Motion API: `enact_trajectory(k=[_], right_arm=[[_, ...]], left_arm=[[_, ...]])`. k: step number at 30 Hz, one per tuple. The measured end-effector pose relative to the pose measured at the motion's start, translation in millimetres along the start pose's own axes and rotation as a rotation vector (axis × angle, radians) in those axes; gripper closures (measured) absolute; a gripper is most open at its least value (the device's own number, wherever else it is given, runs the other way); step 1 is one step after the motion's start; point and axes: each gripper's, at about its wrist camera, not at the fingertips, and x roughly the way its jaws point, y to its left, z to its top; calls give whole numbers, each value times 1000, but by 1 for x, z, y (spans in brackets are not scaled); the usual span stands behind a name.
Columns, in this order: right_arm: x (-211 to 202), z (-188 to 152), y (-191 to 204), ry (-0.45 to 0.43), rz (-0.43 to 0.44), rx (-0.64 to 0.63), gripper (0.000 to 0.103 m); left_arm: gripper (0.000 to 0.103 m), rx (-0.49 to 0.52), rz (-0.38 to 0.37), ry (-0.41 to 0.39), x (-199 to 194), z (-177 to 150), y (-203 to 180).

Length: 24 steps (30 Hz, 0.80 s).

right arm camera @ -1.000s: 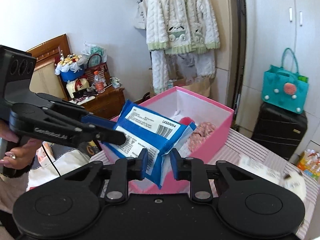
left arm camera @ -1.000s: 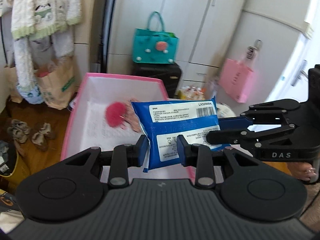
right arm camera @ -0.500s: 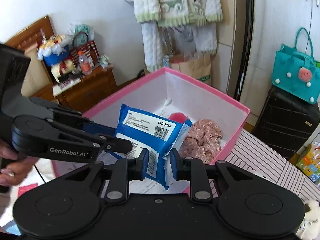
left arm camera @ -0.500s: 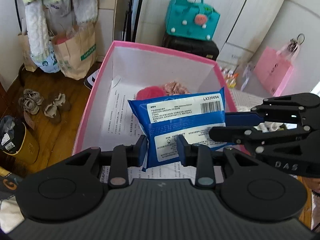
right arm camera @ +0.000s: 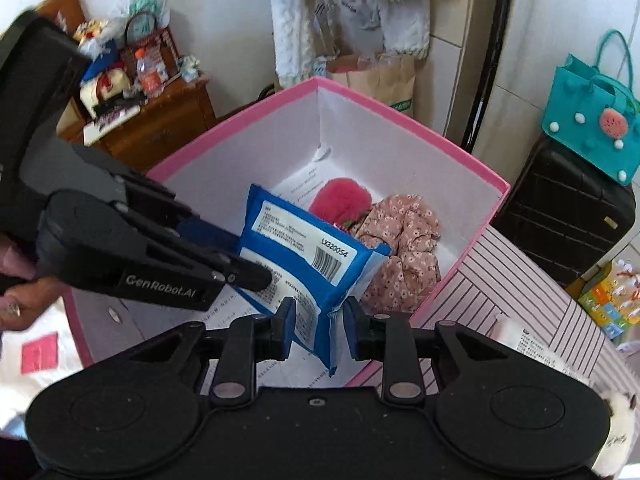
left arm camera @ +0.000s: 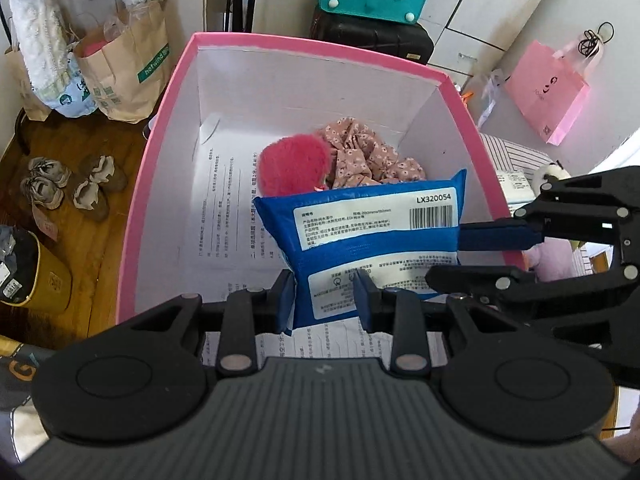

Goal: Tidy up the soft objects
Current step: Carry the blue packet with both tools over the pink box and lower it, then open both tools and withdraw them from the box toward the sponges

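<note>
A blue wipes pack point(left arm camera: 372, 232) point(right arm camera: 304, 248) with white labels hangs inside the open top of a pink box point(left arm camera: 312, 46) point(right arm camera: 400, 116). My left gripper point(left arm camera: 324, 296) point(right arm camera: 248, 260) is shut on the pack's near edge. My right gripper point(right arm camera: 318, 320) point(left arm camera: 460, 256) holds the pack's other end flap. Its jaws are opening, and the flap is still between the pads. On the box floor beyond the pack lie a fluffy pink ball point(left arm camera: 294, 168) point(right arm camera: 340, 200) and a crumpled floral cloth point(left arm camera: 372, 152) point(right arm camera: 400, 248). Printed paper sheets point(left arm camera: 224, 208) line the bottom.
The box stands on a striped cloth point(right arm camera: 500, 280) with a white plush toy point(right arm camera: 616, 452) at its right. Behind are a black suitcase point(left arm camera: 372, 34) with a teal bag point(right arm camera: 588, 120), paper bags point(left arm camera: 124, 68) and a wooden cabinet point(right arm camera: 160, 128). Shoes point(left arm camera: 68, 184) lie on the floor at left.
Both grippers carried the pack forward and down, from in front of the box to inside its open top, and tipped downward. The right jaws stand slightly wider.
</note>
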Motion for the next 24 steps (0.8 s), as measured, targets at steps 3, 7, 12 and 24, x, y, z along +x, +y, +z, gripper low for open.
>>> enact_trajectory(k=[3, 7, 12, 24], right_arm=[[4, 4, -2, 21, 4, -15, 69], [5, 9, -12, 34, 56, 16, 69], [-4, 1, -18, -30, 75, 18, 69], [-49, -31, -4, -181, 96, -12, 66]], left_arm=[[72, -5, -8, 32, 5, 5, 2], [70, 21, 10, 32, 6, 5, -1], [64, 61, 9, -30, -6, 0, -7], [62, 93, -12, -154, -62, -38, -31]])
